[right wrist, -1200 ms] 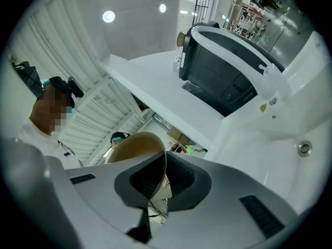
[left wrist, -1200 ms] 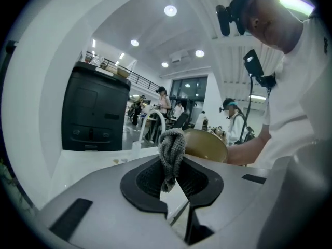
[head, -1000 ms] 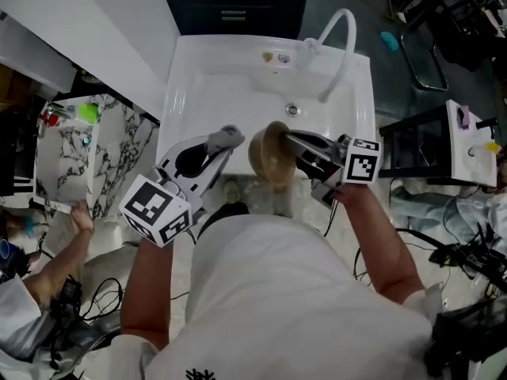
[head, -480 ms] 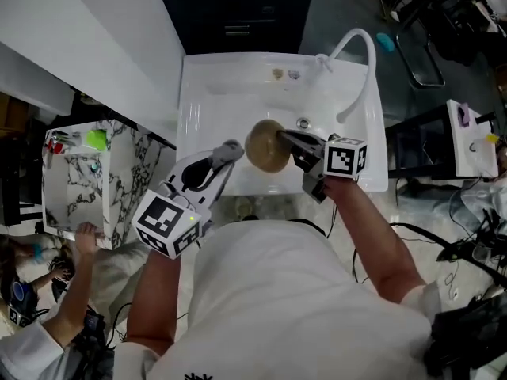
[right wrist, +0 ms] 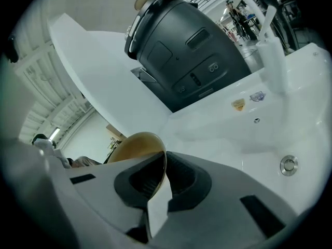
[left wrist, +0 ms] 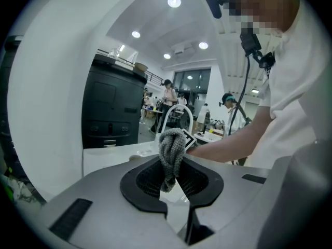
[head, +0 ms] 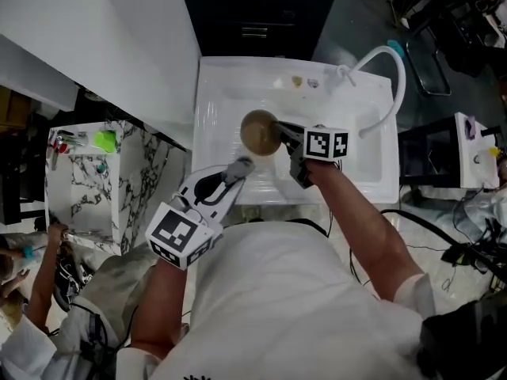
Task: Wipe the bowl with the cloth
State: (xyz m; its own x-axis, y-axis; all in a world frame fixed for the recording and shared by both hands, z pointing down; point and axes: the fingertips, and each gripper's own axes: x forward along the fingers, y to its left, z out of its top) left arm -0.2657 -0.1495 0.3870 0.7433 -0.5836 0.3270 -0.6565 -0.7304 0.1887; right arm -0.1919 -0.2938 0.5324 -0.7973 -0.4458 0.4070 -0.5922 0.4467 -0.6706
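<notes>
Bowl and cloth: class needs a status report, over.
Left tool shut on grey cloth. Right tool shut on brown bowl, at rim, over white sink. Cloth not touching bowl; nothing between them.

In the right gripper view only the top of the bowl (right wrist: 136, 148) shows. The rest sits behind the right gripper (right wrist: 162, 183), which pinches its rim. In the head view just a small grey bit of the cloth (head: 240, 165) peeps out of the left gripper (head: 234, 172). The person's right arm (head: 348, 212) covers part of the near edge of the sink (head: 214, 125). Two small stickers (head: 305, 81) at its back edge are too tiny to read.
</notes>
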